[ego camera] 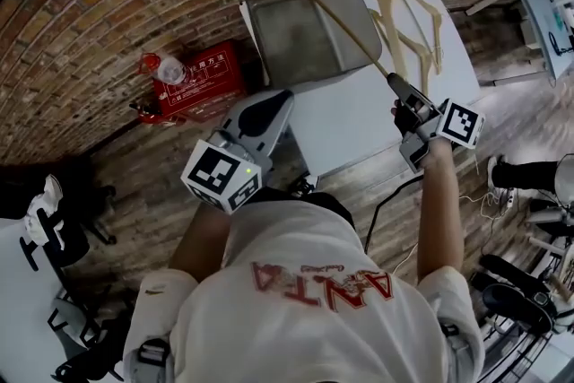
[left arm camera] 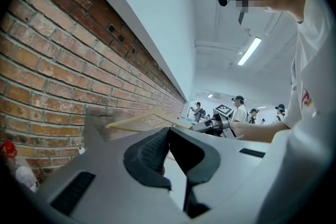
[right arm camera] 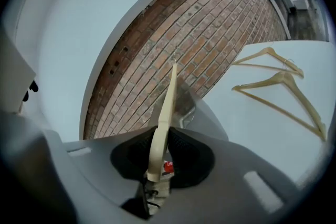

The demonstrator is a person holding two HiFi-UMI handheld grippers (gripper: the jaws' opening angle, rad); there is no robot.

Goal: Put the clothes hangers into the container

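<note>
My right gripper (ego camera: 393, 82) is shut on the end of a pale wooden hanger (ego camera: 345, 22), which reaches out over the grey container (ego camera: 269, 36) at the table's far end. From the right gripper view the hanger (right arm camera: 164, 118) runs edge-on between the pads (right arm camera: 181, 157), pointing at the container (right arm camera: 185, 103). Two more wooden hangers (ego camera: 420, 36) lie flat on the white table (ego camera: 350, 117), also visible as hangers (right arm camera: 283, 86) in the right gripper view. My left gripper (ego camera: 262, 117) hovers at the table's left edge, shut and empty (left arm camera: 167, 152).
A red box with a bottle on it (ego camera: 199, 81) sits on the floor by the brick wall (ego camera: 90, 22). Cables and a black chair base (ego camera: 516, 291) lie at the right. Several people (left arm camera: 239, 107) stand in the far background.
</note>
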